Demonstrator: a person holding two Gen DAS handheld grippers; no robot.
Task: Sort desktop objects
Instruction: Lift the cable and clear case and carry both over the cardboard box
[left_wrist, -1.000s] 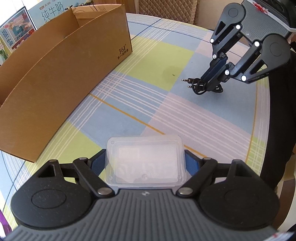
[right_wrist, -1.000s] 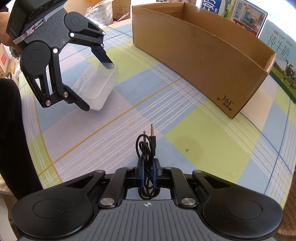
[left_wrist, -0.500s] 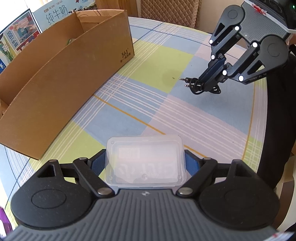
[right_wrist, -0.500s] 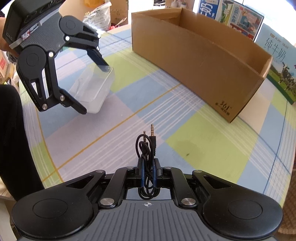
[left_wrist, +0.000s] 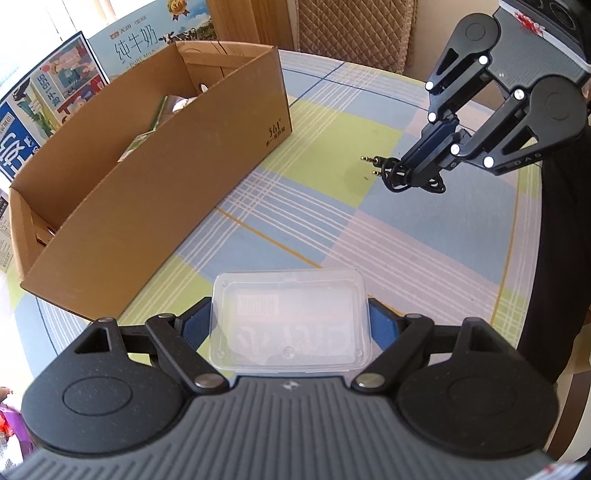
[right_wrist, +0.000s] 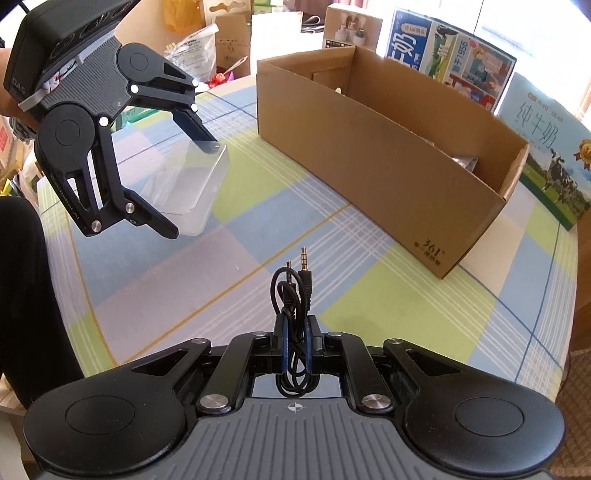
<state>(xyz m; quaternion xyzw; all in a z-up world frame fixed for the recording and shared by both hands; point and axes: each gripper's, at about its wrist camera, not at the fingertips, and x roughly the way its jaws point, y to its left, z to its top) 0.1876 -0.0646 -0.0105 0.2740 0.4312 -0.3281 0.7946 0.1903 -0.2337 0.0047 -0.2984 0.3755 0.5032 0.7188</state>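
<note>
Clear plastic load: a shallow rectangular lidded box of transparent plastic (left_wrist: 290, 319) is carried off the table, clamped across its long dimension by the left gripper (left_wrist: 290, 325); a blue pad is seated against each short end.
Black cable load: a short coiled black audio cable with two metal jack plugs (right_wrist: 295, 295) is pinched in the right gripper (right_wrist: 295, 343), whose jaws are clenched nearly flat on the coil; the plugs project forward beyond the tips.
Destination: a long, open-topped brown corrugated cardboard box (left_wrist: 155, 177), judged to be the sorting bin. Some items are already seen inside; they cannot be identified.
Support surface: a round table under a checked cloth of blue, green and lilac squares (left_wrist: 332, 221). Both loads are held clear of it.
Bearing from left gripper: the cardboard box lies ahead and to the left, its near long wall just beside the carried load.
Bearing from right gripper: the cardboard box lies ahead and to the right, across an open stretch of cloth.
Box long axis: it runs away from both grippers, so the long wall is presented side-on to each.
Nearer hand: the left, by judgement; its load is just beside the wall, whereas the cable is well apart from it.
Clearance note: both loads must pass above the rim before release. The plastic box spans wide, so it is best aligned with the long axis of the bin.
Next step (judged): transport toward the opening; neither load is over the opening yet.
</note>
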